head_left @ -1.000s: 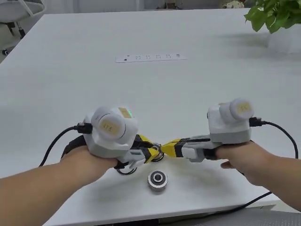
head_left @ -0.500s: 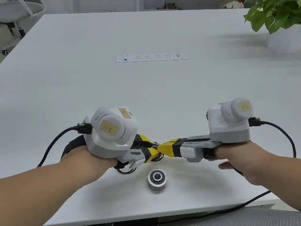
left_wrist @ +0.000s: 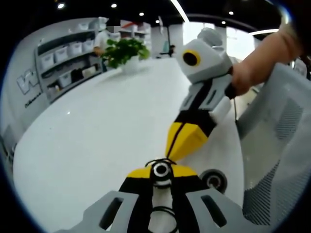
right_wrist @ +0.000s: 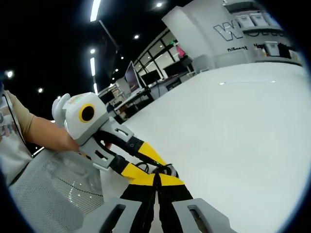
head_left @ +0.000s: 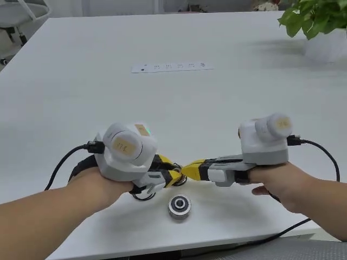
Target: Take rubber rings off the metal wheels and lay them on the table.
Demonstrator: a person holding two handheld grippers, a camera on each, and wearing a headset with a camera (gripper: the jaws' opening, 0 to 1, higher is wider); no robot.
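**Two grippers meet over a wheel at the table's near edge**

Head view: The left gripper (head_left: 174, 176) and the right gripper (head_left: 187, 171) point at each other with their tips touching. They are low over the near edge of a white table (head_left: 108, 92). A loose wheel (head_left: 179, 205) lies flat on the table just in front of the meeting tips. A loose ring (head_left: 142, 195) lies partly under the left gripper. A power strip (head_left: 172, 67) sits well back at mid-table, and a plant (head_left: 312, 16) stands at the far right corner.

Left gripper view: The left gripper's jaws are clenched on the held wheel (left_wrist: 161, 170), which is up off the table. A thin black rubber ring (left_wrist: 156, 161) loops around it. The right gripper's jaws, pressed to a single point, nip the ring at its upper edge. The loose wheel rests on the table just to the right.

Right gripper view: The right gripper's jaws run tight together with no gap. Their tips sit at the rubber ring, where the left gripper's yellow jaws come in from the left. A mesh chair back (right_wrist: 51, 189) shows at lower left.
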